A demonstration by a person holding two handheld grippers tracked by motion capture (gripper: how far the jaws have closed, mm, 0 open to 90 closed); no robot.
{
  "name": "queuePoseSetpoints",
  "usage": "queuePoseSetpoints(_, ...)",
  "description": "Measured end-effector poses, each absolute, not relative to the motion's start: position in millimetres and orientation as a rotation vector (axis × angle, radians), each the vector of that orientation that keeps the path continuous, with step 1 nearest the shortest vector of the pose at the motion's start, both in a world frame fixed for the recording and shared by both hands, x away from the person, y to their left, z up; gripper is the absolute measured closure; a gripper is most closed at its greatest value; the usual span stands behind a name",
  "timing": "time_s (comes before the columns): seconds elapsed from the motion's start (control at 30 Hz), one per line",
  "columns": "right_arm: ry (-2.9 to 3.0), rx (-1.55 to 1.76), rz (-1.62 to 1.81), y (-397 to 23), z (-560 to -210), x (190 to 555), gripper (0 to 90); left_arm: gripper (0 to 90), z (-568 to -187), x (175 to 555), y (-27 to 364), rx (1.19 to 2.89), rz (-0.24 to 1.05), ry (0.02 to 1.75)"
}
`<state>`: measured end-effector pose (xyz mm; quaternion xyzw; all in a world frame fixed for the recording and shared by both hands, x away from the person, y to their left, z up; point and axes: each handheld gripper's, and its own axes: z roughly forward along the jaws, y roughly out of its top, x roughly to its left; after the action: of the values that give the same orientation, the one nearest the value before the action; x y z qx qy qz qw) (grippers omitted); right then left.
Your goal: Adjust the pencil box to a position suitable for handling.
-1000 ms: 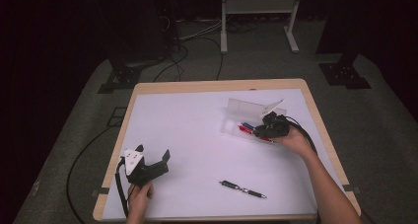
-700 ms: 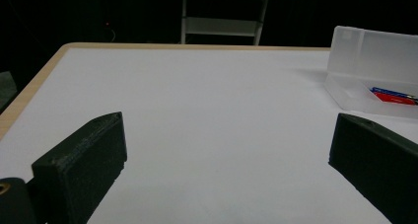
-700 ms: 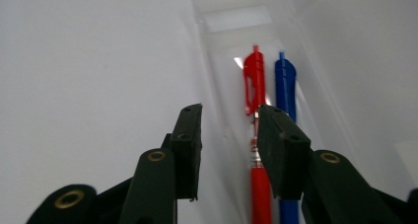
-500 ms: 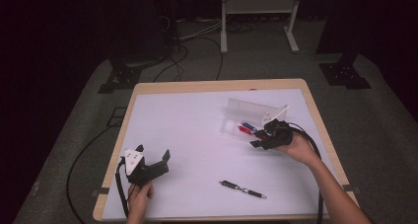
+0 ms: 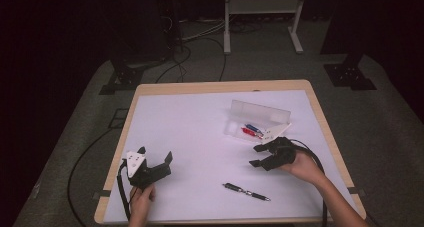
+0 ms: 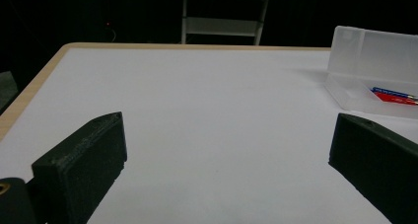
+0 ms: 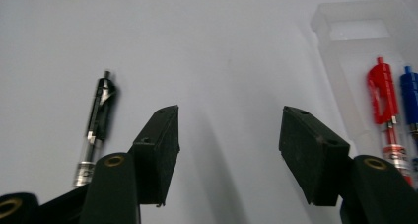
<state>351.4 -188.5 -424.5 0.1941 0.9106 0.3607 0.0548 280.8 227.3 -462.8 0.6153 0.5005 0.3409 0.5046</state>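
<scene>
The right gripper point(image 5: 260, 156) has its fingers point(image 7: 157, 150) spread with nothing between them — they have just been opening — and it hangs above bare white worktop point(image 5: 200, 132) between the clear pencil case point(image 5: 257, 119) and the black pen point(image 5: 246, 191). That pen lies loose near the front edge, apart from the fingers and to their left in the right gripper view. The case sits open toward the worktop's right side, lid raised, with a red pen point(image 7: 387, 110) and a blue pen point(image 7: 408, 93) lying side by side in its tray. The left gripper point(image 5: 152, 162), fingers released and wide, rests near the front left corner. Between the two grippers the white sheet is unbroken — a pale wooden rim frames it, and beyond lie dark floor, cables and a metal stand point(image 5: 262, 7).
</scene>
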Motion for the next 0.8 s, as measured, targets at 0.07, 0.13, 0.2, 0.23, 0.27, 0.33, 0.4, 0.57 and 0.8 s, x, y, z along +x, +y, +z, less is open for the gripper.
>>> queuePoseSetpoints(0.07, 2.770, 0.580, 1.111, -187, -424, 346, 38.3, 0.4, -463, 281, 227, 1.483, 0.822, 1.209)
queuePoseSetpoints(0.13, 2.775, 0.581, 1.128, -186, -424, 340, 37.4, 0.4, -463, 281, 227, 1.484, 0.822, 1.208)
queuePoseSetpoints(0.2, 2.776, 0.571, 1.152, -184, -425, 334, 36.7, 0.4, -463, 281, 227, 1.486, 0.825, 1.208)
queuePoseSetpoints(0.23, 2.783, 0.557, 1.148, -183, -425, 331, 35.9, 0.3, -463, 281, 227, 1.487, 0.825, 1.208)
queuePoseSetpoints(0.27, 2.787, 0.556, 1.149, -181, -426, 327, 35.8, 0.4, -463, 281, 227, 1.487, 0.824, 1.208)
queuePoseSetpoints(0.33, 2.789, 0.540, 1.162, -179, -427, 323, 35.7, 0.4, -463, 281, 227, 1.485, 0.821, 1.208)
queuePoseSetpoints(0.4, 2.799, 0.537, 1.158, -175, -430, 318, 35.7, 0.4, -463, 281, 228, 1.484, 0.820, 1.209)
queuePoseSetpoints(0.57, 2.824, 0.510, 1.151, -169, -436, 310, 35.4, 0.3, -463, 281, 227, 1.485, 0.820, 1.207)
queuePoseSetpoints(0.8, 2.863, 0.504, 1.138, -163, -443, 300, 37.5, 0.4, -463, 281, 227, 1.484, 0.820, 1.208)
